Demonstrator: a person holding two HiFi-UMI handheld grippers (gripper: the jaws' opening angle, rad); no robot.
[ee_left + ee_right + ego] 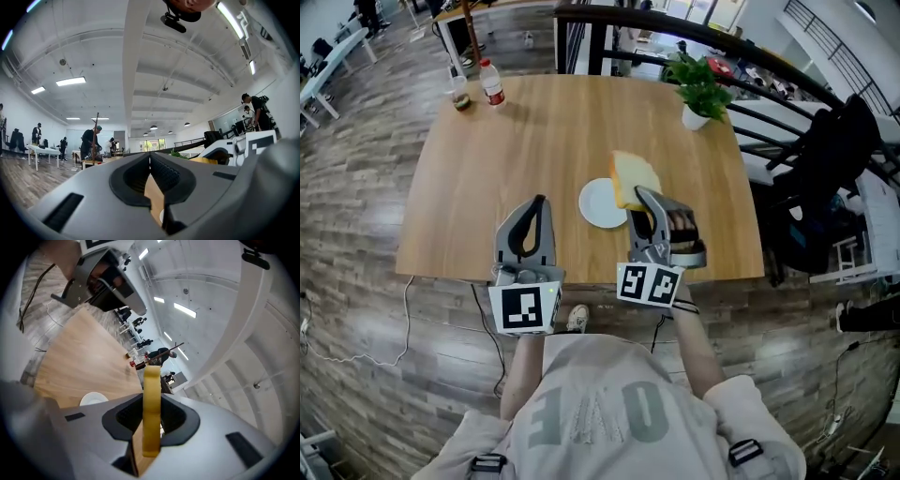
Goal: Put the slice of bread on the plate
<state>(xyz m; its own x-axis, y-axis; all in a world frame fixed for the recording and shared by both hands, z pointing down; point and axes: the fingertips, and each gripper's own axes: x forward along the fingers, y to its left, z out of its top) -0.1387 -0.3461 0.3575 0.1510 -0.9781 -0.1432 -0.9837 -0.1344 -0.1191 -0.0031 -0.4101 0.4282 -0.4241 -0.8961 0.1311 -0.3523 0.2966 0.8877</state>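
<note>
bottle [492, 82]: standing at far-left corner of table [534, 141], 11 o'clock from plate [595, 206].
left gripper [538, 201]: hovering at 8 o'clock from plate, jaws meeting, gripping nothing.
plate: lying toward table's near edge.
slice of bread [635, 178]: hanging over plate's 2 o'clock rim, being clamped.
right gripper [643, 193]: pinching slice of bread between both pads, 3 o'clock from plate.
potted plant [701, 89]: standing at 1 o'clock, far-right corner.

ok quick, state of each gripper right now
left gripper: closed, nothing between its jaws
right gripper: closed on the slice of bread, held edge-on
</note>
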